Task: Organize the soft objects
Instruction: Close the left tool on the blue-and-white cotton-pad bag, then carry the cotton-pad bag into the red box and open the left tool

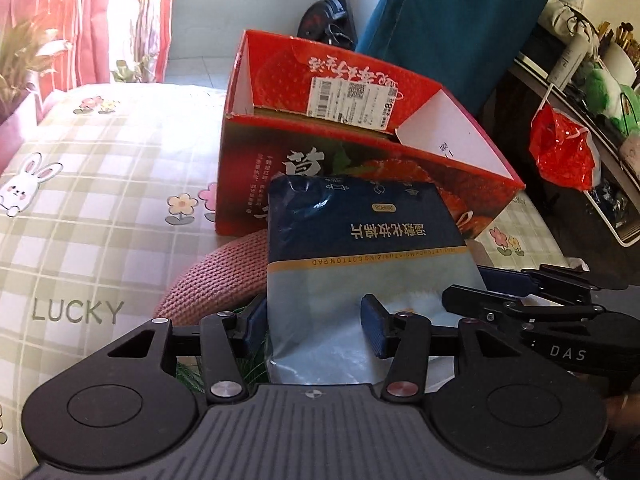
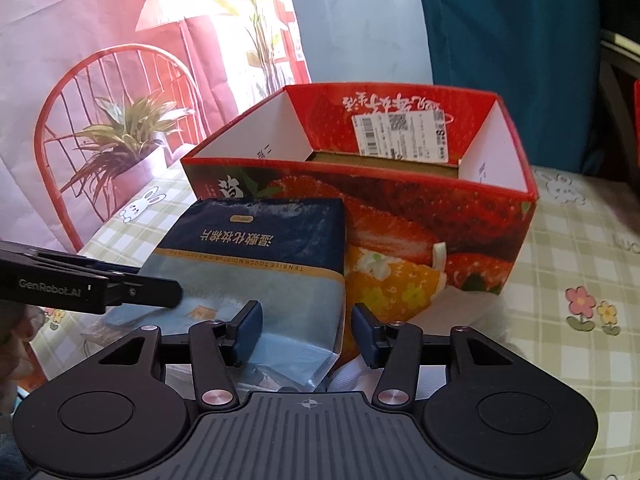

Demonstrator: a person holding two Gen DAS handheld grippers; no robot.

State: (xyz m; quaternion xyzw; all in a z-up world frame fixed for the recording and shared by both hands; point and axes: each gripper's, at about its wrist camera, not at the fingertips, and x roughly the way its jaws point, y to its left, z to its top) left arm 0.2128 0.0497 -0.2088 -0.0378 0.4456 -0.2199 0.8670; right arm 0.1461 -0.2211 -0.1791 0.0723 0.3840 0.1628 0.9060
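The glossy cotton-pad pouch [image 1: 360, 248] — navy above, pale blue below, crinkled film — leans against the red strawberry-print cardboard box [image 1: 360, 128] on the checked bedsheet [image 1: 100, 168]. The left gripper [image 1: 316, 326] has its ribbed blue fingers half-closed on the pouch's lower end. The right gripper [image 2: 307, 330] straddles the pouch's right edge; contact seems likely, though blurred. A pink knitted piece [image 1: 224, 276] lies underneath.
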